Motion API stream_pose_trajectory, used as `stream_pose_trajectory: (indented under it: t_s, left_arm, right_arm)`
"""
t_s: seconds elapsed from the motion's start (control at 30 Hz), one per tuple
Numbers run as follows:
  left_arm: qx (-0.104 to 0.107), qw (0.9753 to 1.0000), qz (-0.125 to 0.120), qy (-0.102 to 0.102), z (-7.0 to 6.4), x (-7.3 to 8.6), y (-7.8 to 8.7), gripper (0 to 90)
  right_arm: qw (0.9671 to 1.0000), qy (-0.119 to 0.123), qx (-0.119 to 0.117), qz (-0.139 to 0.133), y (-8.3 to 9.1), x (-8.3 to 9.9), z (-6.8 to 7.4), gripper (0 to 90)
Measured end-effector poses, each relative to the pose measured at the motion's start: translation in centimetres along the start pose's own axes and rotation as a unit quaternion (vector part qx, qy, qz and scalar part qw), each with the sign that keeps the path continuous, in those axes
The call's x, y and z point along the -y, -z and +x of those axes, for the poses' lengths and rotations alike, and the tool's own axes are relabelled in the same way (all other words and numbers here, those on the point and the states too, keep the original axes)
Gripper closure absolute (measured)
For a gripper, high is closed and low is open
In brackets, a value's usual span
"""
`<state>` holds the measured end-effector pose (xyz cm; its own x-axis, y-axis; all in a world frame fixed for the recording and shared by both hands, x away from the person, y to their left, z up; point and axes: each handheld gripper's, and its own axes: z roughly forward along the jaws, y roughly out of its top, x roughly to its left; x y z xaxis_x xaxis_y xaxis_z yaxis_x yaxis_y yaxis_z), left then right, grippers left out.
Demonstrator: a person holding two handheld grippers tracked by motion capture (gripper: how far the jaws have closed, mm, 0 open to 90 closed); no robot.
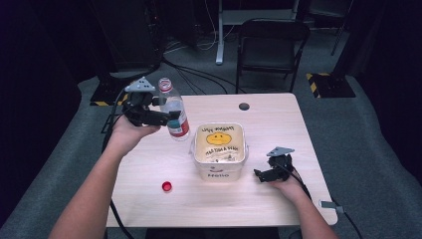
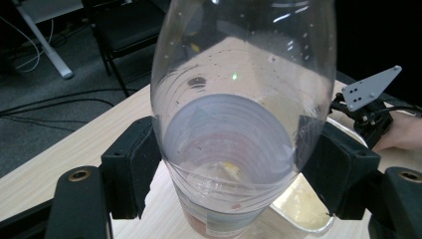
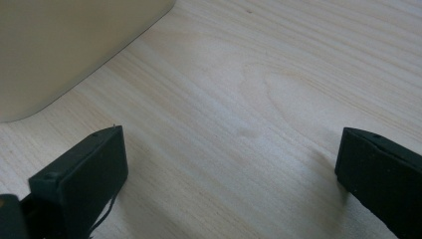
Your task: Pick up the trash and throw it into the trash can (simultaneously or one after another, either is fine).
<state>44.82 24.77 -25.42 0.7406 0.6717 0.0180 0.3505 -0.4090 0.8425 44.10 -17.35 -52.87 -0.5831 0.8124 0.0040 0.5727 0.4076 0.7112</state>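
The bottle (image 1: 173, 109) is gripped by the left tongs (image 1: 166, 117), long axis near upright, neck tilted slightly away from the tub (image 1: 219, 149), which lies beside these tongs. The right tongs (image 1: 263, 174) are held open, empty, on the tabletop (image 1: 278, 124).

On the table (image 1: 278, 199), the bottle (image 1: 174, 112) stands left of the bucket (image 1: 219, 172), the cap (image 1: 167, 186) before both.
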Motion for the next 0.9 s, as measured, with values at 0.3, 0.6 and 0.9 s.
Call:
stream_pose_trajectory:
  t_s: [0.3, 0.6, 0.9]
  left_arm:
    - [0.019, 0.9998, -0.001, -0.007, -1.2, -1.5, -1.4, 27.0]
    - [0.028, 0.9995, -0.003, -0.012, -1.9, -2.4, -2.5, 27.0]
    - [0.037, 0.9992, 0.003, -0.017, -2.7, -3.1, -4.6, 27.0]
  right_arm:
    - [1.0000, -0.001, -0.001, 0.001, 0.0, 0.0, 0.0, 0.0]
    - [1.0000, -0.002, -0.001, 0.000, 0.0, 0.0, 0.0, 0.0]
    - [1.0000, 0.003, -0.005, 0.002, 0.0, 0.0, 0.0, 0.0]
